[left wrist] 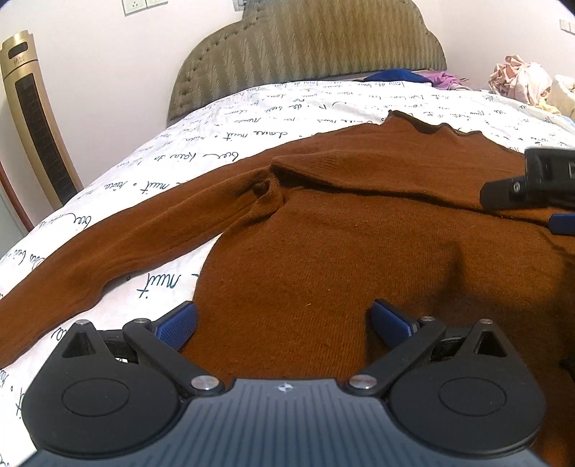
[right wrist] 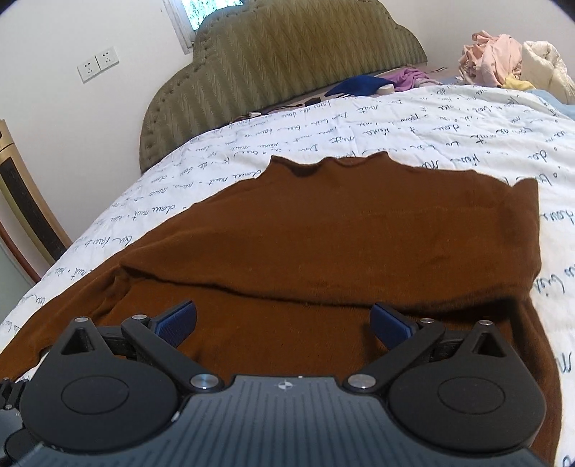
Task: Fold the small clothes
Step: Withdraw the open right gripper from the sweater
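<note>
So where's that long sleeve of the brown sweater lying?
In the left wrist view, the sleeve stretches out to the left of the sweater's body, flat on the script-printed bedspread, toward the gold tower fan.

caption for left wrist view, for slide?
Open left gripper over brown sweater, one sleeve still spread on the script-print bedspread.

Brown knit sweater (left wrist: 323,222) flat on bedspread, one sleeve folded across, other outstretched.

Soft, even indoor light, slightly dim. Bright window (right wrist: 212,14) glare top of right wrist view. Faint shadows on rust-brown knitted sweater (left wrist: 323,251). Fisheye bends edges; corners vignetted.
</note>
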Demonstrator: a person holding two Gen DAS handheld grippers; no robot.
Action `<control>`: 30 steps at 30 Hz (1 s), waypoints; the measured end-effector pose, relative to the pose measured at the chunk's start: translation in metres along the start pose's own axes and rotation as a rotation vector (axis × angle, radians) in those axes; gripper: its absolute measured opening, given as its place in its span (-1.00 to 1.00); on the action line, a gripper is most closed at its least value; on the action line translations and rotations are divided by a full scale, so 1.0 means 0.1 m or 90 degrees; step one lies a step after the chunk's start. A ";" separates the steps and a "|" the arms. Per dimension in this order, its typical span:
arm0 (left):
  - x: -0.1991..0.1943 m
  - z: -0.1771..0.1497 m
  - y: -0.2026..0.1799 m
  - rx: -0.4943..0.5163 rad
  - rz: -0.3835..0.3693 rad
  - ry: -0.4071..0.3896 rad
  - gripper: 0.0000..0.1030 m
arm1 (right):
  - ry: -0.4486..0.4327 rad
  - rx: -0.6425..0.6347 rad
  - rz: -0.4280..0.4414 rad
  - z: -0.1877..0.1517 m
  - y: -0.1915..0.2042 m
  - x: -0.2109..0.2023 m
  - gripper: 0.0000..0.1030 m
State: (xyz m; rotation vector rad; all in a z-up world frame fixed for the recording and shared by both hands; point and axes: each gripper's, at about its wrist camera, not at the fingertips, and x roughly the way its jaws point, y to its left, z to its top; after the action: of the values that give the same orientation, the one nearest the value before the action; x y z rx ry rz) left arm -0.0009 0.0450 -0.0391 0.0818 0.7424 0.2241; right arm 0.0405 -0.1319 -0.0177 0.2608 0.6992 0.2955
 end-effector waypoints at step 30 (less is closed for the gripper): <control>-0.76 0.02 1.17 -0.159 0.078 -0.025 1.00 | -0.014 -0.168 0.070 -0.08 0.86 -0.31 0.98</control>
State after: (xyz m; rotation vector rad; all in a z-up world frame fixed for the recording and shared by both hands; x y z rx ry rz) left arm -0.0742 0.1413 0.0310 -0.1054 0.6665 0.4296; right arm -0.0022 -0.0617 0.0234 0.0511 0.6177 0.4843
